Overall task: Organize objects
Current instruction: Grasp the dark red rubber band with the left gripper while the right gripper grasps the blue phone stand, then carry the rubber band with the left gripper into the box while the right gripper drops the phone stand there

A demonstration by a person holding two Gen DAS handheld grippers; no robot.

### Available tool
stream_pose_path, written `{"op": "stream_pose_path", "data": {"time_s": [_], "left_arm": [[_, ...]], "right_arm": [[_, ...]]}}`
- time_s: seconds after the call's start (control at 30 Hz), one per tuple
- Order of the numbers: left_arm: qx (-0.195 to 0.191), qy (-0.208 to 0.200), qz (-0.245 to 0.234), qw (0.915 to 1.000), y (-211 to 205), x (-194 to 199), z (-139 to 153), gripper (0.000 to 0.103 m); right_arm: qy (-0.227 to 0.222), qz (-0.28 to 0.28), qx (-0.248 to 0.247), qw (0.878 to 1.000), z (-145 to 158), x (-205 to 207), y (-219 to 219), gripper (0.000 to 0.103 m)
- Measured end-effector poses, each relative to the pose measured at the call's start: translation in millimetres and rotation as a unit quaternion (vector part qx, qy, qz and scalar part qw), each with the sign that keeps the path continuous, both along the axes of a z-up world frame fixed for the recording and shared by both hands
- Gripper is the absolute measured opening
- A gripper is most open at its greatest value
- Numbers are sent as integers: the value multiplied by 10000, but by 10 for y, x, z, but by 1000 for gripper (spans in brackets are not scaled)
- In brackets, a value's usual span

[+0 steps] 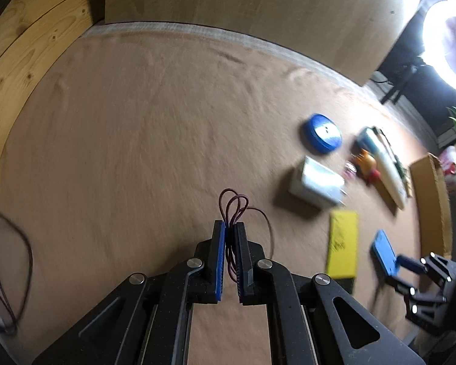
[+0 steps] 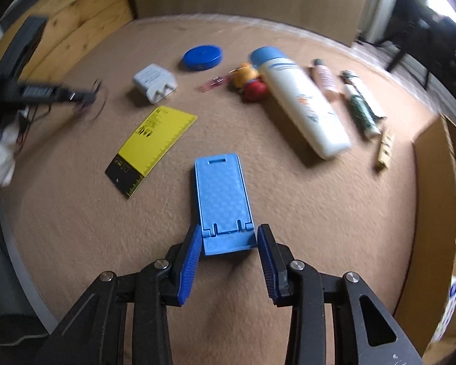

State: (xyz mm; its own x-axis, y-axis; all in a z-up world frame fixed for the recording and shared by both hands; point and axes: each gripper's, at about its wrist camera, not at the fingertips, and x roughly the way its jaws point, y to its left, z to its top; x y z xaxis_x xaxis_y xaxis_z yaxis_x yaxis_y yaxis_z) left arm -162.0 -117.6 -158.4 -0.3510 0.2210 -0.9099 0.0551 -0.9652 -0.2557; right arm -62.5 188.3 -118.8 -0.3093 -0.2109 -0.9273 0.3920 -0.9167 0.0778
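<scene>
Both wrist views look steeply down, sharing the yellow card point(image 1: 342, 245).

Left gripper point(image 1: 231, 228) fingers pinched together, angled steeply down; right gripper point(image 2: 229, 237) fingers part-spread

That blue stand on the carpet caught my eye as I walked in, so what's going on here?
A person is tidying small items with two handheld grippers. The left gripper is shut on a loop of thin dark red cord. The right gripper has the light blue phone stand between its fingers, pads at its base edges. A yellow card, white charger, blue lid and white bottle lie on the tan carpet.
</scene>
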Motion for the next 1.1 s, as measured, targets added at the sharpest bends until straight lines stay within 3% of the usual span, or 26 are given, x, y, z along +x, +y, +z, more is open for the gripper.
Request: {"op": "stream_pose_path", "data": {"time_s": [0.23,0.53,0.87,1.1], "left_arm": [[158,286,-256,9991,423,351,344,6],[428,561,-938,9931,1206,270,682,6],[721,823,-1796,9776,2338,37,964,6],[836,1042,-2271,9647,3252,-178,1157,6]], "right_arm": [[398,-496,-215,9977,267,245,331,33],[677,-983,-325,9923,421,292,733,33],[1276,-1735,-618,9746,933,502,1387,33],[1671,-2304,-378,9579,1148,495,1915,33]]}}
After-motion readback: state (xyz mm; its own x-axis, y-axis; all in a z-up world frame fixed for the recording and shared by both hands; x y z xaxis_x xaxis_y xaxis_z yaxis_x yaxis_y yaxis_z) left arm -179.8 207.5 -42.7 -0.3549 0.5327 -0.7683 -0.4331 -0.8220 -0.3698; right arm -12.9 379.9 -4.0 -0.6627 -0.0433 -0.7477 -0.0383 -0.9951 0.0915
